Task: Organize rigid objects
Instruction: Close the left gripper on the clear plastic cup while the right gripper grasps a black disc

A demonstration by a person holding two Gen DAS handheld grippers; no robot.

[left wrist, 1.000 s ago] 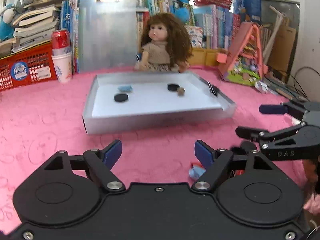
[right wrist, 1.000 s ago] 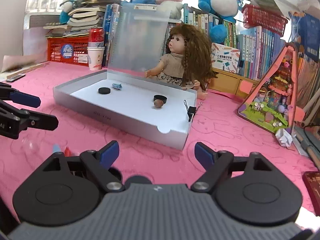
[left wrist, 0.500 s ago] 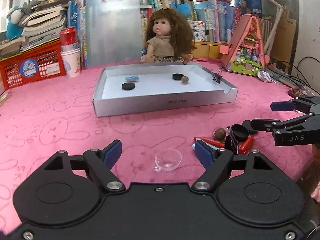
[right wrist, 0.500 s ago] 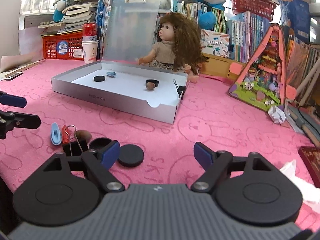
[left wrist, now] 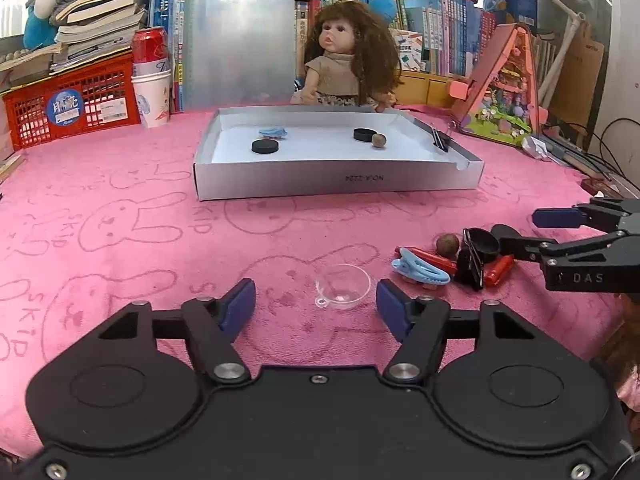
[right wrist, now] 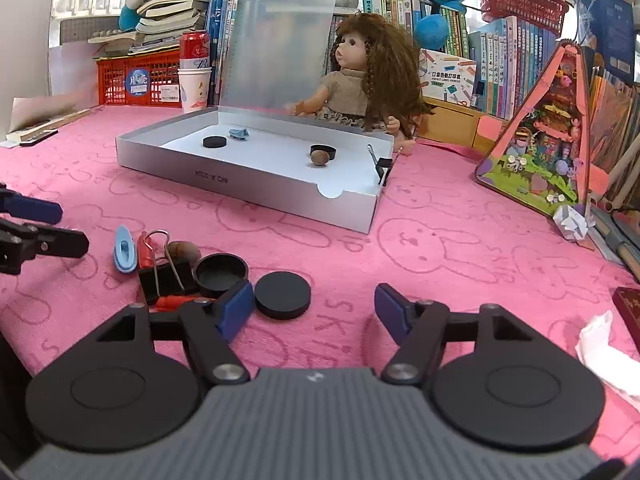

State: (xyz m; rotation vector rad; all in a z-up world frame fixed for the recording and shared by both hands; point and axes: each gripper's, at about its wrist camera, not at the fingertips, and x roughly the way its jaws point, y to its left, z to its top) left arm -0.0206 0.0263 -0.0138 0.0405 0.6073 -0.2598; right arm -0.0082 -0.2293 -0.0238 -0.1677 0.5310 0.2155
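A silver box [left wrist: 338, 184] [right wrist: 256, 192] lies open on the pink cloth, holding two black discs, a blue clip, a brown nut and a binder clip on its right wall. My left gripper [left wrist: 316, 310] is open and empty, just behind a clear plastic cup [left wrist: 342, 285]. To its right lies a pile: a blue hair clip [left wrist: 420, 270], red pieces, a nut [left wrist: 447, 244], a binder clip and a black cap. My right gripper [right wrist: 314, 308] is open and empty, just behind a black disc [right wrist: 282, 294], with the black cap [right wrist: 221, 274] and binder clip [right wrist: 166, 276] to its left.
A doll [left wrist: 348, 68] sits behind the box against the raised lid. A red basket [left wrist: 72, 104], a paper cup and a can stand at the back left. A pink toy house [right wrist: 548, 140] stands at the right. Crumpled tissue [right wrist: 608, 352] lies near the right gripper.
Both grippers have drawn back and up from the table. The pile of small objects and the clear cup have come into full view. Both stay open.
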